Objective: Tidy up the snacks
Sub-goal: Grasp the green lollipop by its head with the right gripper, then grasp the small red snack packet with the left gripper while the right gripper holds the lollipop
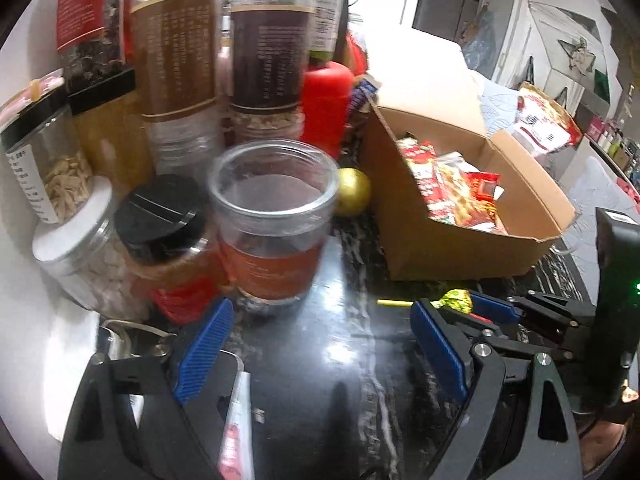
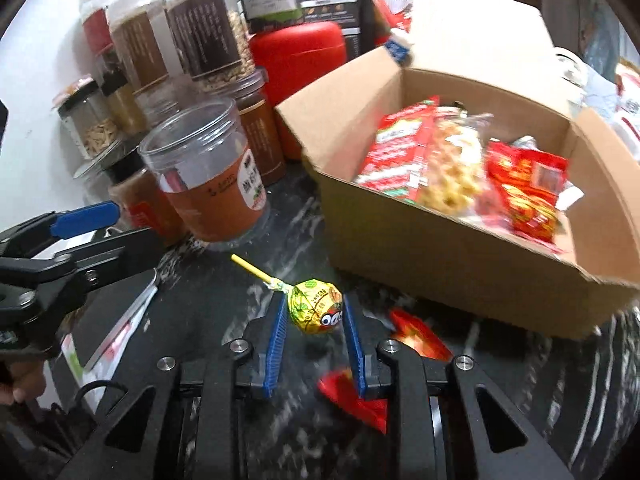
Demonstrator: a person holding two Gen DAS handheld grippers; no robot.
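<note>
Right gripper (image 2: 314,318) pinched narrow on the lollipop (image 2: 316,306), stick jutting ahead-left, presumably bound for the open jar (image 2: 212,176) ahead-left or the cardboard box (image 2: 460,216) ahead-right. Left gripper (image 1: 320,344) hangs wide and empty just short of that jar, likely to steady it. Red wrappers (image 2: 420,338) beneath the right claw are blurred and partly hidden.

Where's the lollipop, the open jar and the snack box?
lollipop (image 2: 316,308), right wrist view, on its wrapped head
open jar (image 2: 208,172), right wrist view, on its side
snack box (image 2: 440,248), right wrist view, on its front wall
</note>
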